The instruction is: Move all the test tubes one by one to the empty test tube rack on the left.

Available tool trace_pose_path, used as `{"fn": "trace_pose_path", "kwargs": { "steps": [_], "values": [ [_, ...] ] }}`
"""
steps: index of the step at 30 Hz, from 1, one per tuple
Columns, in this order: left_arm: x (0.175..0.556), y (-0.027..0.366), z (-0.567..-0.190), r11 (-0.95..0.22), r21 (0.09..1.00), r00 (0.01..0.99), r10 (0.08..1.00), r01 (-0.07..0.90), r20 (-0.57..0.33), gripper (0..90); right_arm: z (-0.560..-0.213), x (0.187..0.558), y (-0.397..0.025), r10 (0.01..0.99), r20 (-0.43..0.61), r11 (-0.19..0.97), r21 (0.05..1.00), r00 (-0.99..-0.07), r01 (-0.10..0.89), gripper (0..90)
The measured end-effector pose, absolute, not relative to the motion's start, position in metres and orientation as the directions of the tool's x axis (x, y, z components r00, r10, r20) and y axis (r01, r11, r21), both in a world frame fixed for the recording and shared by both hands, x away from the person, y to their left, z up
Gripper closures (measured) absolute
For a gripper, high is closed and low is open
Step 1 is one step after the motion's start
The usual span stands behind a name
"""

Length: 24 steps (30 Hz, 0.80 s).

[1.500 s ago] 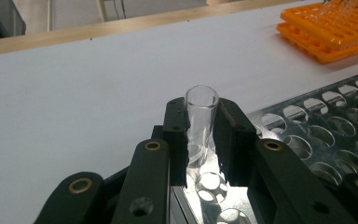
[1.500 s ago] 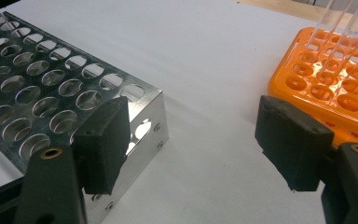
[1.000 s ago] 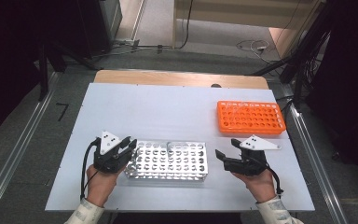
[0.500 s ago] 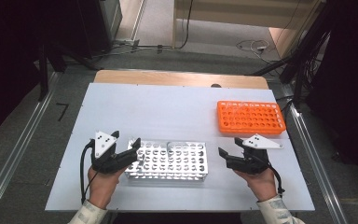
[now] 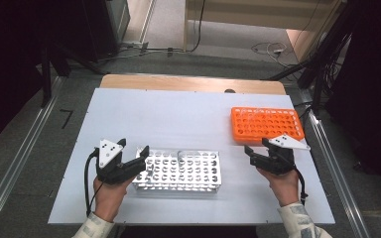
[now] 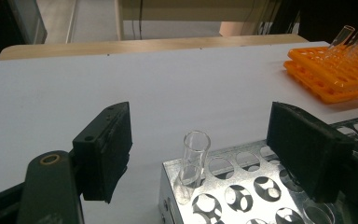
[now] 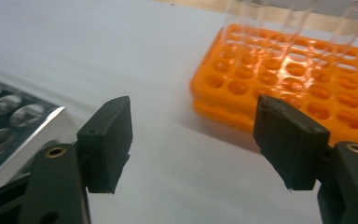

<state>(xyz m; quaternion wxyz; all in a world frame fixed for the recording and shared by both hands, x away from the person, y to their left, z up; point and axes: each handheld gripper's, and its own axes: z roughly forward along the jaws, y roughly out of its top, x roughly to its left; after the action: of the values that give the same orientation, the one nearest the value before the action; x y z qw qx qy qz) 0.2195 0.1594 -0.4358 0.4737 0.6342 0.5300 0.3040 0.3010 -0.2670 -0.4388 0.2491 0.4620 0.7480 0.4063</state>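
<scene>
Both tongs gaping, holding nothing: left gripper (image 6: 198, 154) straddles the glass tube (image 6: 193, 161) in the metal rack's (image 5: 178, 171) near-left corner hole; close squarely on it, lift straight.

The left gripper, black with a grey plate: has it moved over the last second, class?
Yes. The left gripper has slid left, away from the perforated metal rack, and its jaws stand open around a clear glass tube.
</scene>
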Motion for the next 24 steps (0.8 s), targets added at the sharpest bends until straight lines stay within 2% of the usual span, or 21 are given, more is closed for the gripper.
{"fn": "trace_pose_path", "kwargs": {
  "steps": [11,13,24],
  "values": [
    [0.219,0.159,-0.435,0.025,0.924,0.244,0.961,0.382,-0.127,22.1,-0.444,0.339,-0.289,0.953,-0.003,0.169,0.835,-0.303,0.523,31.8],
    [0.219,0.160,-0.435,0.026,0.925,0.244,0.962,0.379,-0.127,22.1,-0.446,0.351,-0.295,0.965,-0.013,0.152,0.843,-0.263,0.515,36.6],
    [0.219,0.162,-0.436,0.026,0.924,0.243,0.962,0.382,-0.127,22.1,-0.454,0.388,-0.298,0.973,-0.024,0.141,0.845,-0.229,0.515,47.8]
  ]
}}
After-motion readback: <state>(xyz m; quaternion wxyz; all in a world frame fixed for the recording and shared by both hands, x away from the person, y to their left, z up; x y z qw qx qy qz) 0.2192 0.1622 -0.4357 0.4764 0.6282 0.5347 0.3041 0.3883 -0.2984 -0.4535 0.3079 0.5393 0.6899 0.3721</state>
